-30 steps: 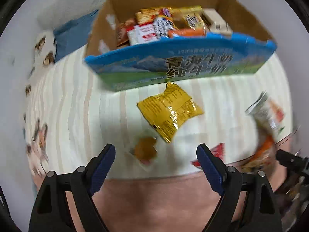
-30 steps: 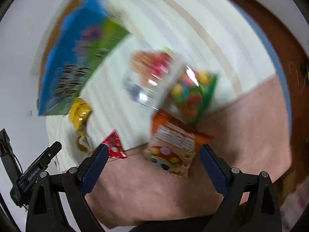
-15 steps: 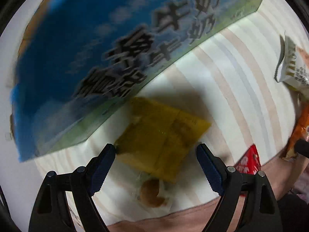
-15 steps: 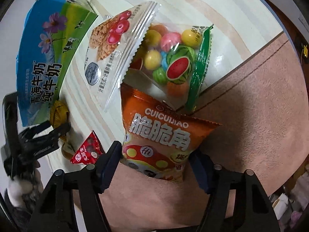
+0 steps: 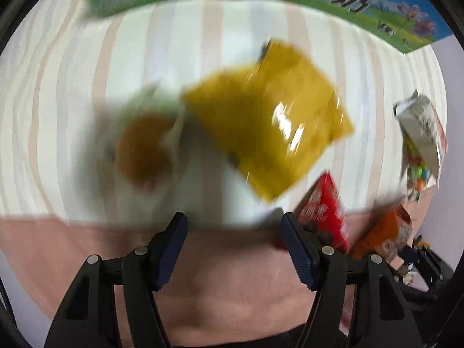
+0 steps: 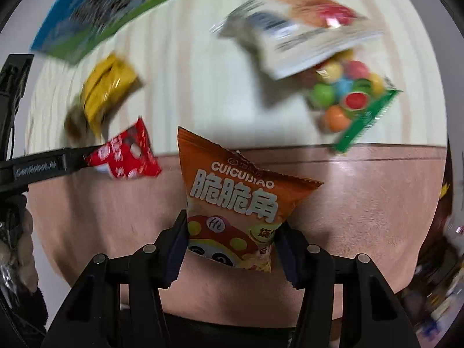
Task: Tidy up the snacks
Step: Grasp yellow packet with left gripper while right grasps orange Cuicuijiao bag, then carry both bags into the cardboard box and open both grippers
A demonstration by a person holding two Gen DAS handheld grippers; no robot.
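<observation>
Both grippers are down among the loose snacks now. The step, I'd judge, is to lift a pack each and carry it to the box point(image 6: 95, 14) at the back of the worktop point(image 6: 203, 87). Best squeeze gently: these packs are puffy and could slip or crush.

The right gripper point(image 6: 230, 249) has just been closing and now pinches the lower end of the orange pack point(image 6: 235, 200), pads pressing both sides, at the worktop's near edge.

The left gripper point(image 5: 233, 246) has been closing too, yet stands partly open with nothing between its fingers; the red pack point(image 5: 322, 211) sits just beside its right finger, the yellow pack point(image 5: 269, 119) further ahead.
</observation>
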